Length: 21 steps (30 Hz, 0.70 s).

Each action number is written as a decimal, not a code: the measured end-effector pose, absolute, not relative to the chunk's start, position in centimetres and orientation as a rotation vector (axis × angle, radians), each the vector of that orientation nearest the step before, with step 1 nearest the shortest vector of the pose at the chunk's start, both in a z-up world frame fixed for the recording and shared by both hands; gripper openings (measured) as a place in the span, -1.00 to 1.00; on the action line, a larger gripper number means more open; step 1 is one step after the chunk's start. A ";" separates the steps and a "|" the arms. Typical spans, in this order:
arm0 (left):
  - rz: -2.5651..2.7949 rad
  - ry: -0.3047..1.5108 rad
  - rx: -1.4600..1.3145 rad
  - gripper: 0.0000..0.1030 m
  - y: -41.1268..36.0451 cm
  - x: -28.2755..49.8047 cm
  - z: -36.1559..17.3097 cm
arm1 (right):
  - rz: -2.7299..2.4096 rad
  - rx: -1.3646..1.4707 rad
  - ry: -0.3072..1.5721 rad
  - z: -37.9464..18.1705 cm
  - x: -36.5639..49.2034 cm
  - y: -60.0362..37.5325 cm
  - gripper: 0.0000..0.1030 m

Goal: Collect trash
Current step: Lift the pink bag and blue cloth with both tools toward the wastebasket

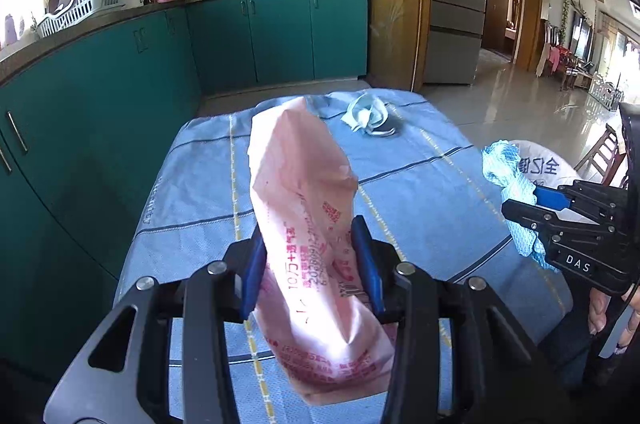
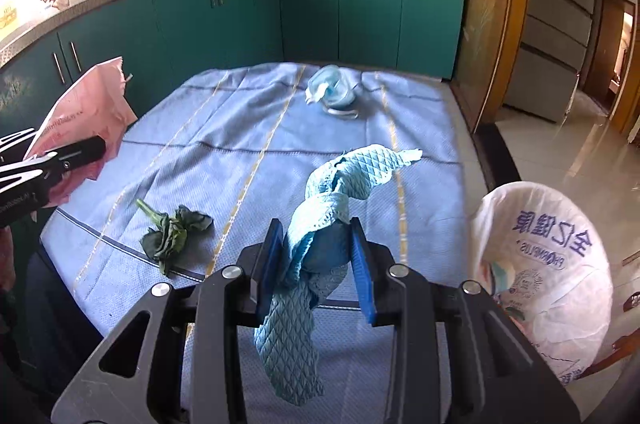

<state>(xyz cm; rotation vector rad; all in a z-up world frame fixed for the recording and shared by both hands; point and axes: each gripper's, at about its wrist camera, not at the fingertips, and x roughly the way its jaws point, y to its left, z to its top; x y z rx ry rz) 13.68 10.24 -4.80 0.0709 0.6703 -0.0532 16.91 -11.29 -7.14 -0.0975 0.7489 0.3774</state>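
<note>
My left gripper (image 1: 310, 264) pinches a pink plastic wrapper (image 1: 304, 207) across its lower middle, the blue pads pressed into its sides; it stands up toward twelve o'clock above the blue tablecloth (image 1: 192, 183); I judge it light, thin and slippery, so a grip across the crumpled width suits it. My right gripper (image 2: 316, 266) is closed on a twisted blue quilted cloth (image 2: 320, 220), soft and limp, one end drooping toward six o'clock; holding it at the knot looks secure. On the tablecloth remain a wilted leafy green (image 2: 172, 230) at nine o'clock from that gripper, fragile, best taken by the stem, and a crumpled face mask (image 2: 330, 89) at twelve; the white trash bag (image 2: 552, 256) stands open at three o'clock, just off the table's edge.
</note>
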 end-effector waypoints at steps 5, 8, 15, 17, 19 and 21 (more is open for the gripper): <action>-0.077 0.622 0.032 -0.18 8.9 13.3 -3.7 | 0.359 -0.095 0.699 -5.4 15.7 -12.3 -0.34; -0.101 0.582 0.017 -0.18 7.6 13.0 -2.9 | 0.338 -0.082 0.677 -4.6 15.3 -13.3 -0.34; -0.179 0.527 0.016 -0.18 3.7 13.7 -1.1 | 0.236 -0.055 0.628 -2.8 14.6 -17.3 -0.34; -0.206 0.517 0.016 -0.18 2.4 14.1 -0.7 | 0.207 -0.044 0.616 -2.4 14.4 -18.6 -0.34; -0.230 0.504 0.015 -0.18 1.1 14.4 -0.4 | 0.169 -0.034 0.600 -1.9 14.0 -20.2 -0.34; -0.256 0.494 0.019 -0.18 -0.5 14.6 -0.2 | 0.137 -0.023 0.590 -1.6 13.7 -21.6 -0.34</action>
